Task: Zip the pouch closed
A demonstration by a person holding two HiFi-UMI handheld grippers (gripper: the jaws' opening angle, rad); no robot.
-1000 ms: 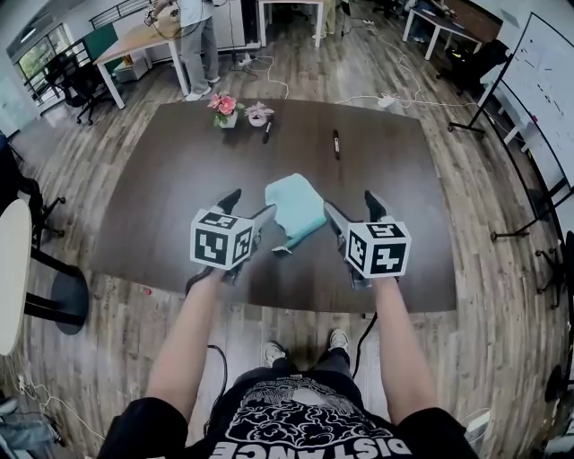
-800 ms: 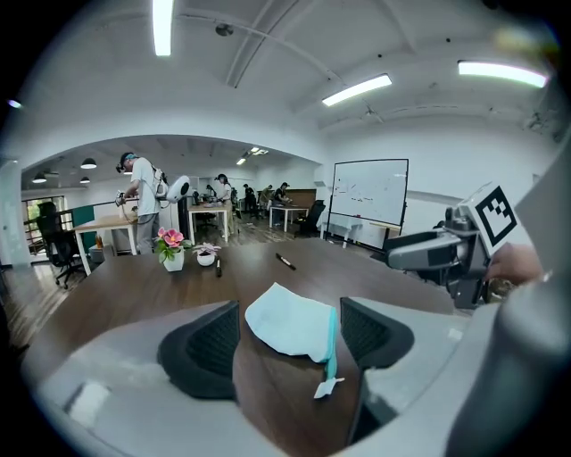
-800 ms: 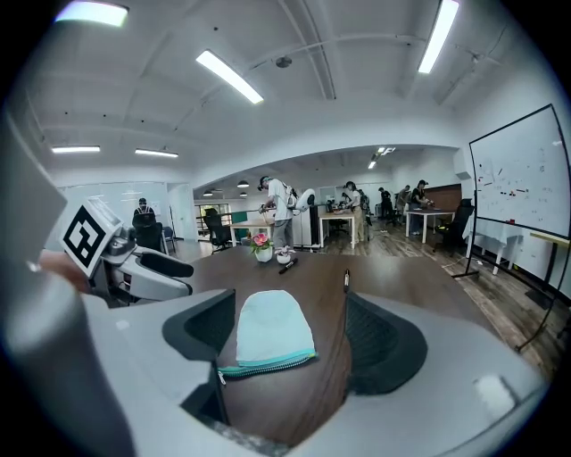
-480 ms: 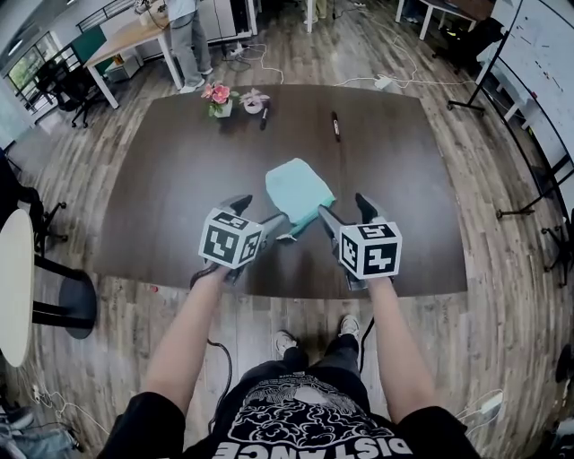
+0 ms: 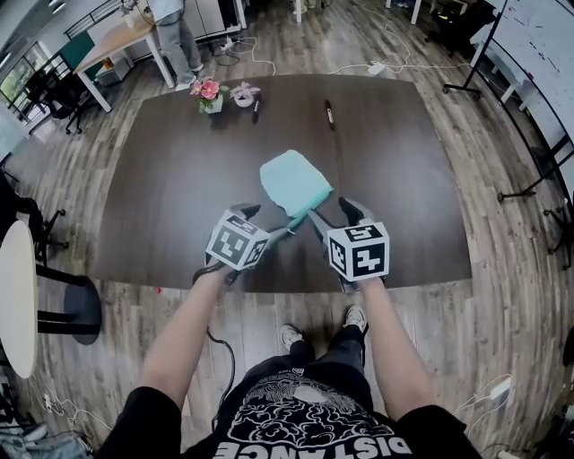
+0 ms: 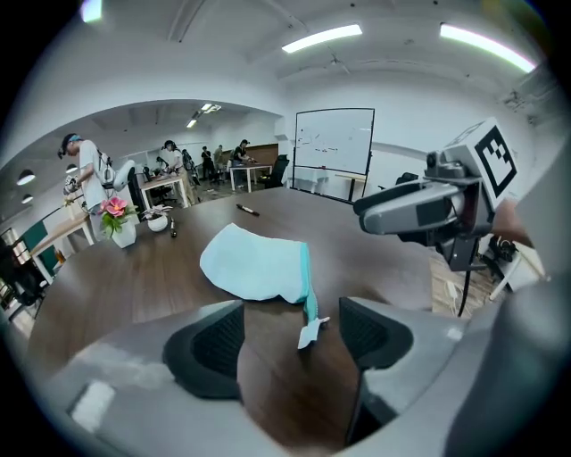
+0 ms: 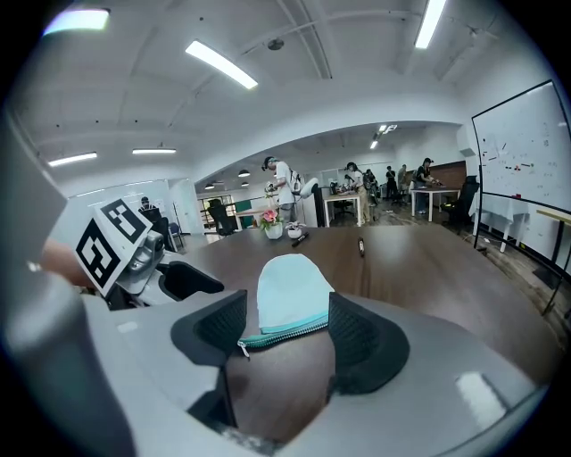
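The right gripper (image 7: 285, 323)'s jaw hides the pouch (image 7: 287, 293)'s right corner; the head view's top edge cuts off a person (image 5: 170, 22).

Bare tabletop (image 5: 161, 179) around pouch (image 5: 291, 184), flowerpot (image 5: 209, 92) and pen (image 5: 328, 114) far back

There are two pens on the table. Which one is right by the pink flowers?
The left pen, lying just beside the small white pot and the pink flowers. The other pen lies alone, farther right in the head view.
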